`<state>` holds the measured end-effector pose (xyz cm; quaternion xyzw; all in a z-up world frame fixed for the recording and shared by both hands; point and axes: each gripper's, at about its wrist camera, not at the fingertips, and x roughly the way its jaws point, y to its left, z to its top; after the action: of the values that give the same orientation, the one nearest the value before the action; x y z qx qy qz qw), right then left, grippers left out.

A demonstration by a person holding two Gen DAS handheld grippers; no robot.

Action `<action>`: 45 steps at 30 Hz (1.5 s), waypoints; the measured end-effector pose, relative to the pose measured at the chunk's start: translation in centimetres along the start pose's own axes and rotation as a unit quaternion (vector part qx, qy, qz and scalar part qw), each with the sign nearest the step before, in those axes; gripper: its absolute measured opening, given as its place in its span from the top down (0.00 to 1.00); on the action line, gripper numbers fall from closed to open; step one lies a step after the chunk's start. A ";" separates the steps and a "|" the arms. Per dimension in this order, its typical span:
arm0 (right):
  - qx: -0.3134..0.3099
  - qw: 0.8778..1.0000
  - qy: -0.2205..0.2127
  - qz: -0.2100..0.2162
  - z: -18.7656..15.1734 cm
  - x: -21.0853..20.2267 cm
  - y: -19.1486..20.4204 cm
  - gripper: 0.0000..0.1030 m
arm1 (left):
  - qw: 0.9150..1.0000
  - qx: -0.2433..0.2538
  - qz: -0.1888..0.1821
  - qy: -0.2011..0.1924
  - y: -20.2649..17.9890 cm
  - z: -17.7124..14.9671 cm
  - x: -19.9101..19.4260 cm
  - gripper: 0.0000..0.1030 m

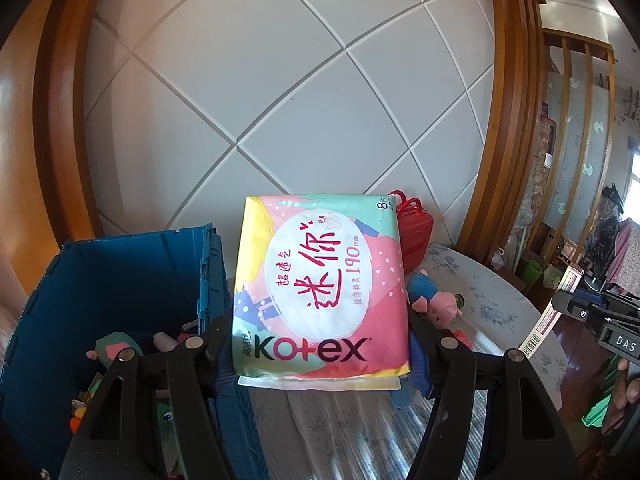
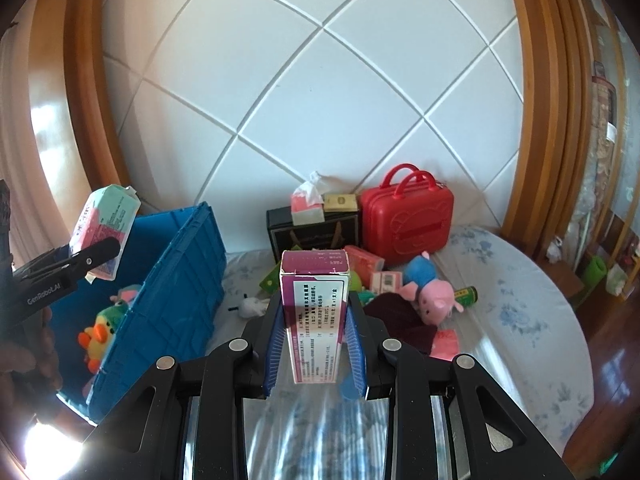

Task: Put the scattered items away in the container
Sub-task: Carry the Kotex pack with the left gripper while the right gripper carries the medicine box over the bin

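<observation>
Gripping a pink, mint and yellow Kotex pack (image 1: pixel 320 284) between its blue-padded fingers, the left gripper (image 1: pixel 320 354) holds the pack up just right of the blue crate (image 1: pixel 120 280); from the right wrist view the same pack (image 2: pixel 105 232) hangs above the crate's open top, its front turned away. The right gripper (image 2: pixel 316 350) is clamped on an upright purple and white box (image 2: pixel 314 316), whose small printed text is too fine to read. Inside the crate (image 2: pixel 176 280) lie a yellow and green duck toy (image 2: pixel 100 334) and other soft items, partly hidden by the crate wall. Beyond, on the floral-covered table (image 2: pixel 520 300), sit a pink pig plush in blue (image 2: pixel 430 290), a red toy suitcase (image 2: pixel 408 220), a black box (image 2: pixel 312 232) with a tissue pack (image 2: pixel 307 202) on top, and small packets, several blocked by the held box. The pack hides most of this clutter in the left wrist view.
</observation>
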<state>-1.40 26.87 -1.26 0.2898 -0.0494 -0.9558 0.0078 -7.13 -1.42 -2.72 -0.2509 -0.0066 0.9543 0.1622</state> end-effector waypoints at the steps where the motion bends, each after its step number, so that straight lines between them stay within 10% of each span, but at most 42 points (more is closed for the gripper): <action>1: -0.002 1.000 0.000 0.001 0.0 0.1 0.5 0.73 | 1.000 -0.002 0.002 0.000 0.5 0.0 -0.1 0.36; 45: -0.099 0.988 -0.013 0.118 3.6 6.2 24.5 0.73 | 0.993 -0.071 0.097 -0.015 22.9 -1.9 -5.7 0.36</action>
<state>-8.89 2.58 0.76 0.2678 0.0113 -0.9519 0.1482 -8.50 -25.02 -3.83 -0.2468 -0.0529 0.9663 0.0508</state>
